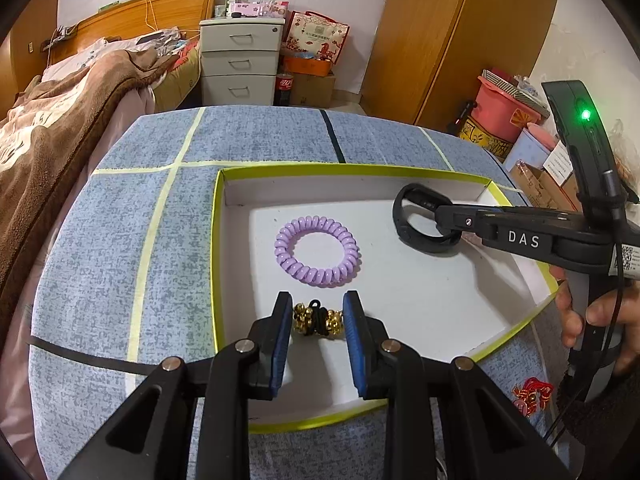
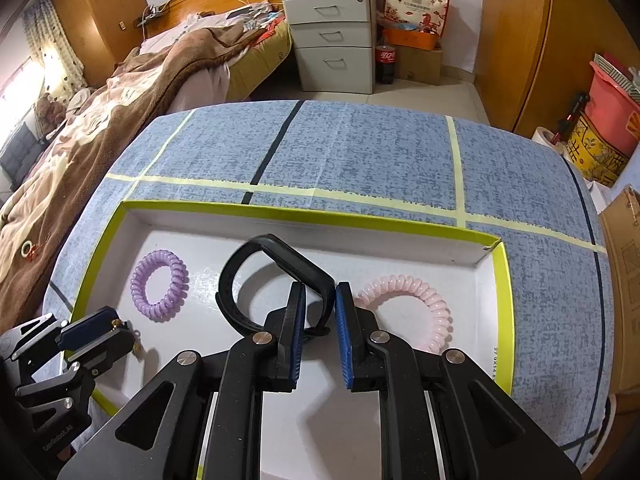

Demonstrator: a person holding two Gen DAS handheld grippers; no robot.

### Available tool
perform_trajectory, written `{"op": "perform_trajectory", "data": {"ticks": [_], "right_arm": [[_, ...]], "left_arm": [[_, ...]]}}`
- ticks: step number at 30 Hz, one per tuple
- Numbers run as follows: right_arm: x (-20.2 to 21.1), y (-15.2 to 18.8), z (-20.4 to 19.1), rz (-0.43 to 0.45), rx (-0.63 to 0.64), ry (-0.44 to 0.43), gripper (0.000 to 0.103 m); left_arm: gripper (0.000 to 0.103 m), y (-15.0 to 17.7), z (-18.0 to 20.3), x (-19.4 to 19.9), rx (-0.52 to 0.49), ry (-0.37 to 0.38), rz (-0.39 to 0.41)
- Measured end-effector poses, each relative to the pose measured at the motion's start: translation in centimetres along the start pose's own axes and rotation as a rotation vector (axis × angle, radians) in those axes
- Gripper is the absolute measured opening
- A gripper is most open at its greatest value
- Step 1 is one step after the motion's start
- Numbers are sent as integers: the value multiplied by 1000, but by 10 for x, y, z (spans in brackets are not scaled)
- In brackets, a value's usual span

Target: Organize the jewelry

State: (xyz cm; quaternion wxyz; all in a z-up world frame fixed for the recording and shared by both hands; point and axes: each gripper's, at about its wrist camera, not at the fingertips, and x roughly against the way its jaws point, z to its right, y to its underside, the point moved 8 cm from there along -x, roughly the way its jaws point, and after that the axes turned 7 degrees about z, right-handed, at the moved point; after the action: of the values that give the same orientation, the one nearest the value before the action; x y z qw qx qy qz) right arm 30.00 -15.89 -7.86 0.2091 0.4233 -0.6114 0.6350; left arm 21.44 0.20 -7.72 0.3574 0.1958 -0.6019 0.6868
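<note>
Your left gripper (image 1: 318,320) sits low over the near end of the white tray (image 1: 420,304), its two blue pads set either side of the gold bead hair tie (image 1: 318,319). The pads (image 1: 282,336) look to touch the beads at both ends, but you cannot tell whether they press it or just frame it. The tie's long axis runs left to right, straight across the gap, with its black knot in the middle. The tray's near lime-green rim (image 1: 320,420) passes under your fingers, and the left rim stands just beside the left pad.

Beyond the tie, the purple coil hair tie (image 1: 317,252) lies flat on the tray floor, apart from everything, with bare white floor to its right.

Your right gripper (image 2: 321,308) is narrowly parted, and the black wristband (image 2: 276,276) runs between its pads; whether they clamp the strap is not clear. The band stands on edge, its loop opening toward the left, its long axis running away from you toward the tray's far wall. The pink coil hair tie (image 2: 416,308) lies just beside the right finger, near the tray's right rim.

Past the far wall, the blue tablecloth (image 2: 360,148) stretches to the table edge, crossed by pale tape lines.
</note>
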Motion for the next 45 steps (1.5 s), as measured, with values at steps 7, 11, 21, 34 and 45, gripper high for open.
{"op": "perform_trajectory", "data": {"ticks": [7,11,21,34,45], "right_arm": [[0,0,-3,5,0,1,19],[4,0,-4,24,-3,-8,42],[22,2,-8,64,-14,-35,45],[88,36,-3,164,-39,-50,45],[120,96,0,167,4,-49,45]], "left_arm": [[32,1,1,0,-2,5,-2],[38,0,3,1,-4,9,2],[51,1,6,20,5,19,32],[56,15,13,73,-3,18,103],[56,43,18,97,13,38,115]]}}
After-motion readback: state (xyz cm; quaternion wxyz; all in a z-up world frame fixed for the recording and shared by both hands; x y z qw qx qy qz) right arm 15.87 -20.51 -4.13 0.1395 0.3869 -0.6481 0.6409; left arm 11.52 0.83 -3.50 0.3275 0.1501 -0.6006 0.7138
